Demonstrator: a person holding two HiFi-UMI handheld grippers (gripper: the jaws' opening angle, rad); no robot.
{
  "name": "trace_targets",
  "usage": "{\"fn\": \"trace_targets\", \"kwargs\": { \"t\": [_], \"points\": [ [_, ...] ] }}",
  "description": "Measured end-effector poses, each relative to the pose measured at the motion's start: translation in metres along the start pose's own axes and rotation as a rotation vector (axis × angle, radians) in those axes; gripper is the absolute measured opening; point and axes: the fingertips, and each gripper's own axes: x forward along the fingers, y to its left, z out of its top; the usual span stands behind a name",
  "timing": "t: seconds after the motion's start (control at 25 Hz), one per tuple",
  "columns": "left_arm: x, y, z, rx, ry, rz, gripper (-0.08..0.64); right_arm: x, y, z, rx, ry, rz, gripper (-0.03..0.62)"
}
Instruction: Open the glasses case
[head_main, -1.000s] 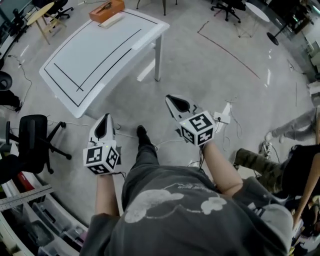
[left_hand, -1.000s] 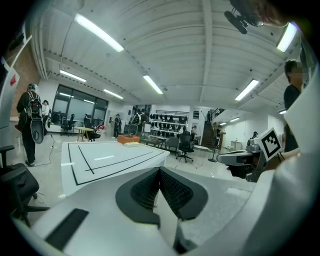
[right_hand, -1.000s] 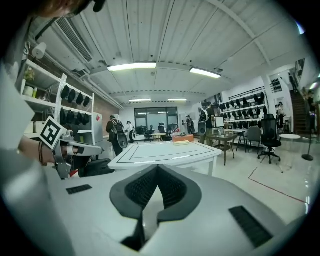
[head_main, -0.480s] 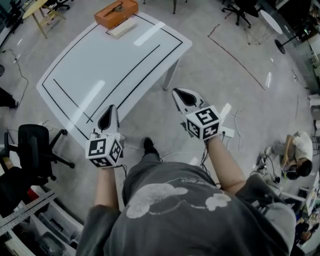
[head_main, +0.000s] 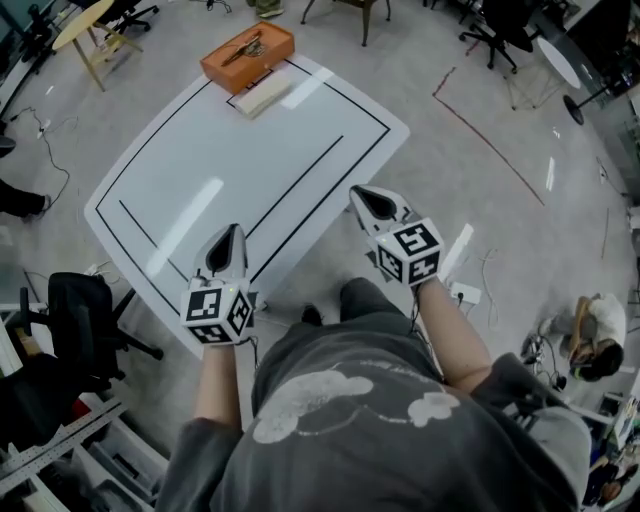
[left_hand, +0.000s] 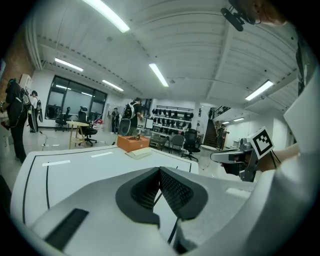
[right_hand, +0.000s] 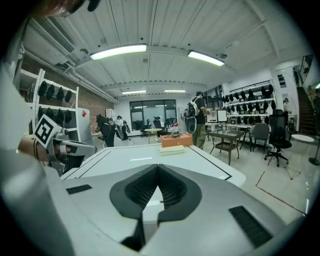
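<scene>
A cream oblong case (head_main: 260, 97) lies at the far end of the white table (head_main: 180, 180), touching an orange box (head_main: 248, 56) that has a dark item on top. Both show small in the gripper views: the case (left_hand: 140, 152) (right_hand: 172, 148) and the box (left_hand: 133, 142) (right_hand: 176, 139). My left gripper (head_main: 227, 240) (left_hand: 160, 169) hangs over the table's near edge, shut and empty. My right gripper (head_main: 365, 197) (right_hand: 158, 166) is at the table's near right edge, also shut with nothing in it. Both are far from the case.
Black lines mark the tabletop. A black office chair (head_main: 85, 310) stands at the near left, with shelving behind it. A person sits on the floor at the right (head_main: 590, 340), and cables and a power strip (head_main: 465, 293) lie nearby. More chairs and tables stand beyond.
The table has come much closer. Both grippers have moved forward from over the bare floor to the table's near edge, and both have stayed shut.
</scene>
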Motion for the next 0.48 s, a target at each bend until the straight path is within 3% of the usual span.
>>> {"fn": "trace_targets", "kwargs": {
  "t": [0.24,0.36,0.48],
  "points": [
    [0.046,0.008,0.014,0.013,0.000,0.076,0.002,0.056,-0.060,0.026,-0.014,-0.025,0.053,0.000],
    [0.067,0.017,0.017,0.012,0.003,0.140,0.002,0.099,-0.081,0.042,-0.024,-0.033,0.118,0.000],
    [0.090,0.033,0.019,-0.036,0.005,0.226,0.002,0.142,-0.097,0.058,-0.050,-0.027,0.193,0.000]
  ]
}}
